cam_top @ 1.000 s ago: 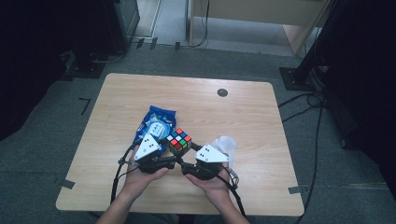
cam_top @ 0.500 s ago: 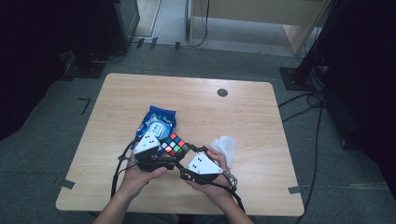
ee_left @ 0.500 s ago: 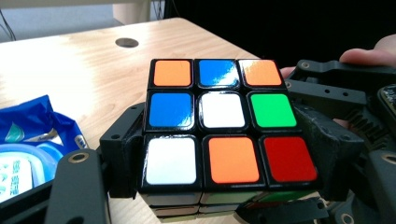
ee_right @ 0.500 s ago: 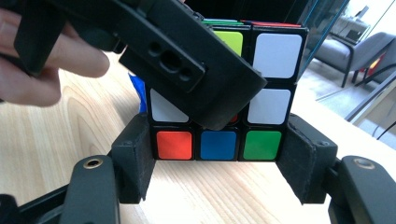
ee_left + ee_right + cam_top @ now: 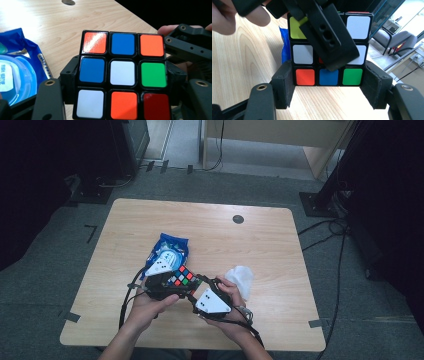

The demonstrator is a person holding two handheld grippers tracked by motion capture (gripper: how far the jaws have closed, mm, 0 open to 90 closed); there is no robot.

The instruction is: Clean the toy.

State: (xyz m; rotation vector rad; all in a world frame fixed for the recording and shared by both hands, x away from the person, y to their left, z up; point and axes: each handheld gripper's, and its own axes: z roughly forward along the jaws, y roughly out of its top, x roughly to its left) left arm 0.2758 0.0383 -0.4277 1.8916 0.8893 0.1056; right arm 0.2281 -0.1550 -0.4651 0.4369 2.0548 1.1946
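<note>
Dark floor and black stands surround a pale wooden table, seen from the high view. Near its front edge, left of the middle, a scrambled puzzle cube is held above the wood between two hand-held grippers.

In the right gripper view the cube's bottom layer is clamped between the two padded jaws of the right gripper, both pads pressed against its sides. Much of that face is hidden by a black jaw of the left gripper lying across it, so the middle stickers cannot be read.

In the left gripper view the cube sits between the jaws of the left gripper; these jaws have just been closing on it, and they are taken to be gripping it, though the contact on the right side is hard to make out. The lower row is cut off by the frame's edge.

A blue wipes packet lies just behind the left gripper, partly covered by its grey plate. A crumpled white tissue rests just beside the right hand. A small dark round disc is set in the wood near the far edge.
</note>
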